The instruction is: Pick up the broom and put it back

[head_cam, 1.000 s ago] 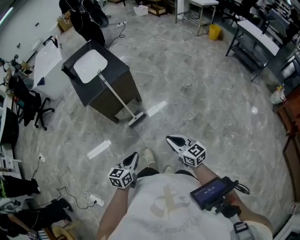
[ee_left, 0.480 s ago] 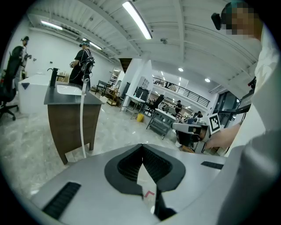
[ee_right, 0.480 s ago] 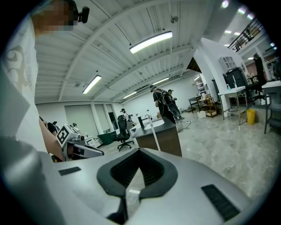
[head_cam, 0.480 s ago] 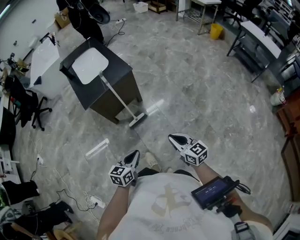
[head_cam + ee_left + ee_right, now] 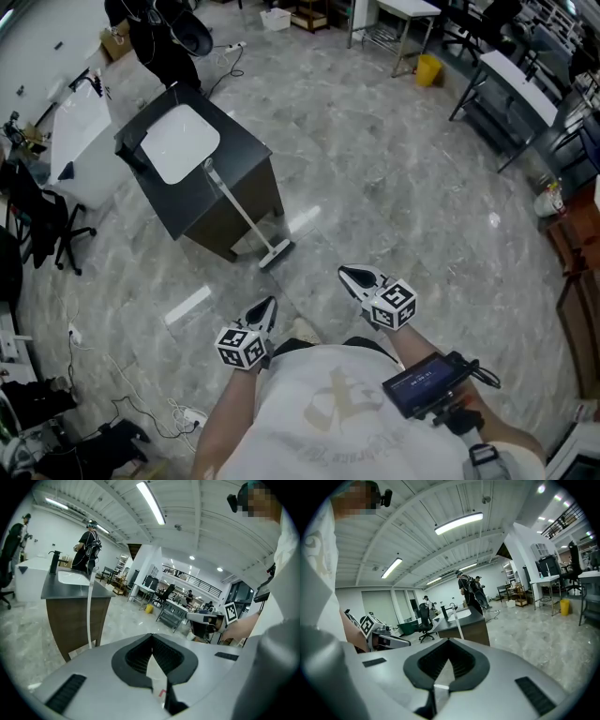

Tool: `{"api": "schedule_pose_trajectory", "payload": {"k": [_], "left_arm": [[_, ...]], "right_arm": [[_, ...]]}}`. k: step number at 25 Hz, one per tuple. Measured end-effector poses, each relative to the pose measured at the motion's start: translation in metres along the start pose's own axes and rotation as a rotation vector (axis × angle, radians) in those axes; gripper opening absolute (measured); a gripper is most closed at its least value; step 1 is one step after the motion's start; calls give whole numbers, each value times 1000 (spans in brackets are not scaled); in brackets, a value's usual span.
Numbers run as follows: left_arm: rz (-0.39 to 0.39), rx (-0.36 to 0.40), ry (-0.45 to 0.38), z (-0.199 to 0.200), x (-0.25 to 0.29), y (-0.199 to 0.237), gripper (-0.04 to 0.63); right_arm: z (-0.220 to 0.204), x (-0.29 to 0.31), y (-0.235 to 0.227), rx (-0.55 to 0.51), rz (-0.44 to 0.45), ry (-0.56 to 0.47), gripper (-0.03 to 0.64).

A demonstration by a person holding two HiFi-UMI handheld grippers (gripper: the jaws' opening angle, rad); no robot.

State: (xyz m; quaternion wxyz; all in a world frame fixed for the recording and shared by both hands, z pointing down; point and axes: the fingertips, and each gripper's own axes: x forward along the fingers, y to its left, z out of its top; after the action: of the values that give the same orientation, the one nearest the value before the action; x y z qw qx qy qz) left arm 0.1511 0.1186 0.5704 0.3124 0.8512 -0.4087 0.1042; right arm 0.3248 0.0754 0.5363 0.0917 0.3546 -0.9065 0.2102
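The person wore a white T-shirt (image 5: 323, 412) with a faint pale print. The left gripper (image 5: 268, 306) and the right gripper (image 5: 349, 276) had pale grey shells, black ribbed pads (image 5: 136, 657) lining the jaws and, behind them, white cubes (image 5: 239, 349) with black square markers. Further behind the right jaws was a black screen unit (image 5: 424, 382) with a black cable.

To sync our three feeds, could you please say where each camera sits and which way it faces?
Head view: on the person's head, facing steeply down at the grey marble floor; white-shirted torso, left gripper and right gripper show.
Left gripper view: on that gripper, along its shut jaws; the right forearm shows.
Right gripper view: likewise; the left forearm shows.
Shared: white-handled broom leaning on the dark sink cabinet.
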Motion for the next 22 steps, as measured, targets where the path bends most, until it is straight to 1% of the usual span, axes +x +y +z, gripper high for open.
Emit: {"api": "schedule_pose_trajectory", "payload": {"k": [4,9,14,22], "left_arm": [[0,-9,-19,14,0,20,12],[30,-35,-47,20,-9,41,12],[91,-65,-81,24,-24,68,12],[221,-140,-142,22,-49,103,12]], "right_arm": [[11,17,0,-18,-7,14,17],[22,42,3,-43,17,32,17],[32,79,8,-79,70,55,17],[32,132,16,-108,169,123,17]]}}
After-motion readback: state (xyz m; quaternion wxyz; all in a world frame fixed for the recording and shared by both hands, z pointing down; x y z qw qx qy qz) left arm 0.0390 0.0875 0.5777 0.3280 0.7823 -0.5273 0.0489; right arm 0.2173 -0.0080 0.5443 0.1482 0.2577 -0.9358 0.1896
